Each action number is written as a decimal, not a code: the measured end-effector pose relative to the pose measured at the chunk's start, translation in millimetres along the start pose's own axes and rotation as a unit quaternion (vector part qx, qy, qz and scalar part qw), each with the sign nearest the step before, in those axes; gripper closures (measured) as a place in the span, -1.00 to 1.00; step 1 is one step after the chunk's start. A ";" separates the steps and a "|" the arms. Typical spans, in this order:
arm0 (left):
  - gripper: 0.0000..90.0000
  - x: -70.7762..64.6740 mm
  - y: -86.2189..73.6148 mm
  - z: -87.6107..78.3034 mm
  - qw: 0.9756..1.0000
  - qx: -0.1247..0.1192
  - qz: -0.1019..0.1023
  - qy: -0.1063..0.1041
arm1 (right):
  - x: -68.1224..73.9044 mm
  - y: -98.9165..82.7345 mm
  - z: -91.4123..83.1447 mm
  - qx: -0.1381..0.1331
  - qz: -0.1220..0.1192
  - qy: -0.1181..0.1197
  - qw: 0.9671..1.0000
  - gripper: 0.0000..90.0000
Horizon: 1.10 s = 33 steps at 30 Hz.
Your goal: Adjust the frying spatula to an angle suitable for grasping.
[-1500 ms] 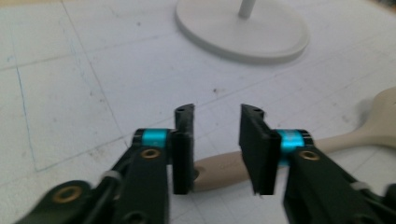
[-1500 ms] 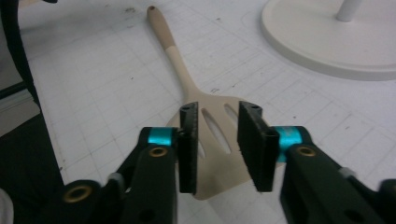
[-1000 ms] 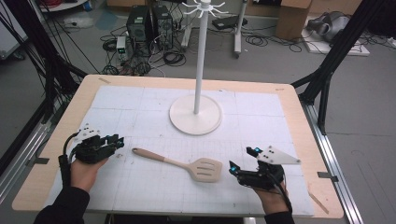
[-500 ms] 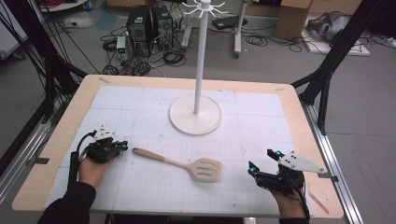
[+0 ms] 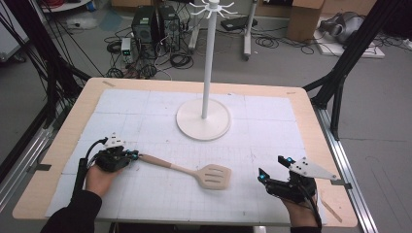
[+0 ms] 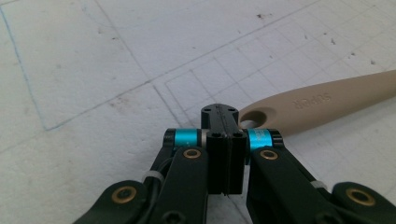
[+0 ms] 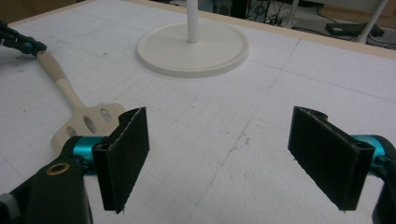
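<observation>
On the white worktop point(image 5: 145, 107), we judge the slotted spatula point(image 5: 194, 171) light and stiff; left gripper point(image 6: 224, 122) fingers together beside its handle end, right gripper point(image 7: 219, 154) fingers apart.

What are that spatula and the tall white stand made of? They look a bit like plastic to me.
The spatula looks like matte beige plastic or silicone: one even colour, moulded lettering on its handle, slots in the blade. The stand looks like white painted metal or plastic, going by its smooth, slightly glossy base and thin pole; which one, the look leaves open.
</observation>
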<state>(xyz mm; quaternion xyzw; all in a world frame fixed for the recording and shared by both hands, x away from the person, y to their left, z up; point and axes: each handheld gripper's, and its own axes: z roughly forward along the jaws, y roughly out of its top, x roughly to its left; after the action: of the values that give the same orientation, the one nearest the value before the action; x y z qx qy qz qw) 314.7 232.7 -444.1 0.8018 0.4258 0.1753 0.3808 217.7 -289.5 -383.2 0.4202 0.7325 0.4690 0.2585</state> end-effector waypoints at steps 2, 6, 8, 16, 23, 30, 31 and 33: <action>0.99 1.2 0.0 -1.2 1.000 0.005 0.002 -0.005 | 0.3 -0.1 -0.4 0.001 0.004 -0.001 1.000 -0.56; 0.99 -0.6 0.0 -3.0 1.000 0.009 0.002 -0.005 | -0.1 -0.1 -0.3 0.000 0.005 -0.001 1.000 -0.56; 0.99 -2.1 0.0 -3.1 1.000 0.008 -0.001 -0.007 | -0.6 -0.1 -0.2 0.000 0.004 -0.001 1.000 -0.56; 0.99 -19.5 4.4 -1.2 1.000 0.021 0.003 -0.016 | 0.0 0.0 0.7 0.002 0.008 -0.003 1.000 -0.56; 0.99 -35.2 10.3 0.6 0.999 0.030 0.006 -0.025 | -1.5 -0.8 1.2 0.002 0.007 -0.005 1.000 -0.56; 0.99 -52.9 16.3 5.7 0.999 0.034 0.013 -0.033 | -2.4 -1.3 0.5 0.003 0.009 -0.007 1.000 -0.56; 0.99 -55.0 17.2 6.4 0.999 0.033 0.014 -0.035 | -2.4 -1.3 0.5 0.003 0.009 -0.007 1.000 -0.56; 0.99 -59.4 19.1 8.1 0.999 0.032 0.014 -0.037 | -2.6 -1.5 0.6 0.003 0.009 -0.008 1.000 -0.56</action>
<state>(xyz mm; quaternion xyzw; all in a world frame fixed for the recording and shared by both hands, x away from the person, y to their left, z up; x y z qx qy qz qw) 295.9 173.8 -432.2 0.8255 0.4054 0.1373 0.3680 219.0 -291.8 -384.8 0.4314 0.7283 0.4657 0.2582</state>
